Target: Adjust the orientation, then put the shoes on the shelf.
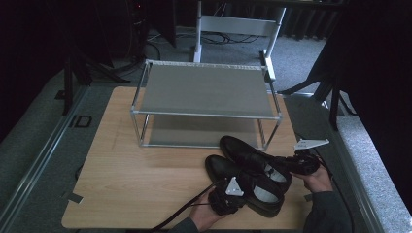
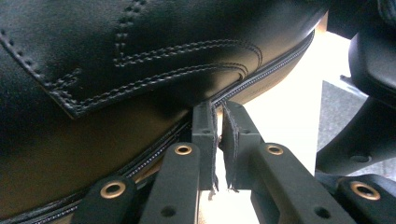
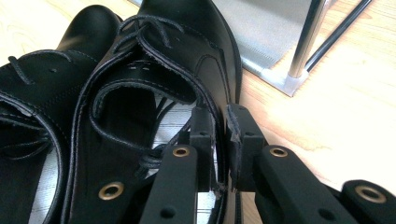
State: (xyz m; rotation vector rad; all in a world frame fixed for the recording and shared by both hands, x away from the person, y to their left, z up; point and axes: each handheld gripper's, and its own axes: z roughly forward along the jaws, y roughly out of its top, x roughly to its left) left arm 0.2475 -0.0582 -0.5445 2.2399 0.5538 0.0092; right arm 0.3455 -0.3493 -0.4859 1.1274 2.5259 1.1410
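Reaching level from the near edge, both grippers' fingers (image 3: 236, 140) pinch shoe (image 1: 252, 158) rims.

Two black lace-up shoes (image 1: 252, 158) (image 1: 243, 187); one two-tier metal shoe rack (image 1: 206, 114); one wooden table (image 1: 145, 179); two grippers (image 1: 228, 194) (image 1: 303, 162)

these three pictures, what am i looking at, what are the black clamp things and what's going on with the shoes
A person sits at a wooden table holding a hand-operated gripper in each hand. The high view looks down from above; the other two views come from cameras riding on each gripper, looking along its fingers. On the table stand a two-tier metal rack and two black leather shoes. The right gripper is shut on the side wall of the far shoe. The left gripper is shut on the edge of the near shoe.
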